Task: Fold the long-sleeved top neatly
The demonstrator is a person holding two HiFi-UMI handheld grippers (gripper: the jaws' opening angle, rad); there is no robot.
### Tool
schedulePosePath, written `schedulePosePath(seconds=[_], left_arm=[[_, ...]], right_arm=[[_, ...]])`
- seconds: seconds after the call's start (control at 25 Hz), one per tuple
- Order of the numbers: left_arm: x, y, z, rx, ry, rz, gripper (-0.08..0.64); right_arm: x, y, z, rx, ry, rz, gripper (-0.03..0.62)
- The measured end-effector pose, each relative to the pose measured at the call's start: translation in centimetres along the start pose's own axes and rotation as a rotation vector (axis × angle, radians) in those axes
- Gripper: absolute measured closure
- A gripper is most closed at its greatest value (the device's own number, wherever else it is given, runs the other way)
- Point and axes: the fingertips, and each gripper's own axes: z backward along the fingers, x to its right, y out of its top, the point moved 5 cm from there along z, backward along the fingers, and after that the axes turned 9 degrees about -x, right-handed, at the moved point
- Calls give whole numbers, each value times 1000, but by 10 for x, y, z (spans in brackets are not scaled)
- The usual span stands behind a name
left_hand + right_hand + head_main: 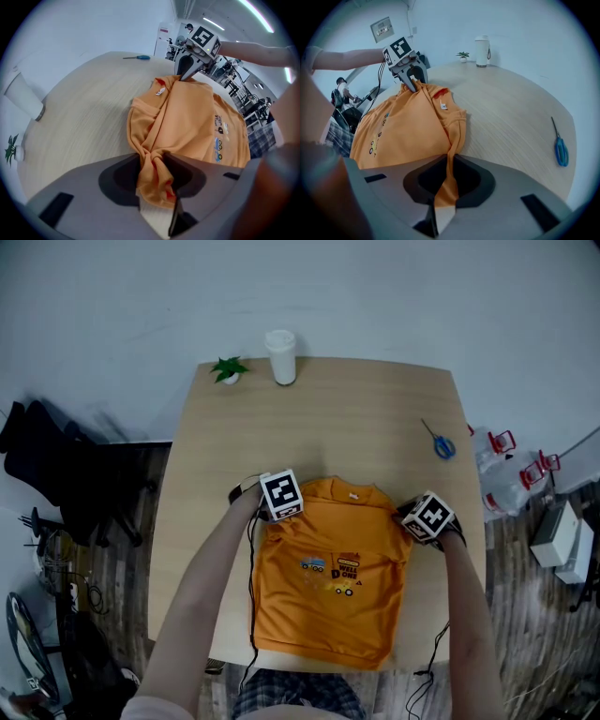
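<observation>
An orange long-sleeved top [330,587] with a small vehicle print lies on the wooden table [328,427], its hem at the near edge. My left gripper [274,510] sits at the top's left shoulder; a thick bunch of orange fabric [157,180] is pinched between its jaws. My right gripper [420,526] sits at the right shoulder, shut on a thin fold of the fabric [449,180]. Each gripper shows in the other's view, left gripper [412,80] and right gripper [187,70], both biting the cloth. The neck label [443,106] faces up.
Blue-handled scissors [439,442] lie at the table's right side. A white cup [280,356] and a small green plant [228,369] stand at the far edge. A dark chair [56,465] is left of the table, bags and boxes [525,484] on the floor at right.
</observation>
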Motion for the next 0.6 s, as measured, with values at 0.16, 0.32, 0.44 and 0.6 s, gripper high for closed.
schedulePosePath(seconds=[0.16, 0.32, 0.44, 0.6], left_arm=[[-4, 1, 6, 41, 31, 21, 460], [-21, 16, 28, 125, 162, 37, 471], [-30, 27, 49, 188, 295, 32, 474], [-22, 25, 69, 249, 383, 8, 474]], right_arm=[[8, 2, 9, 7, -57, 5, 551], [26, 10, 24, 43, -209, -24, 552], [35, 15, 36, 91, -331, -52, 554], [26, 16, 55, 152, -377, -44, 552]])
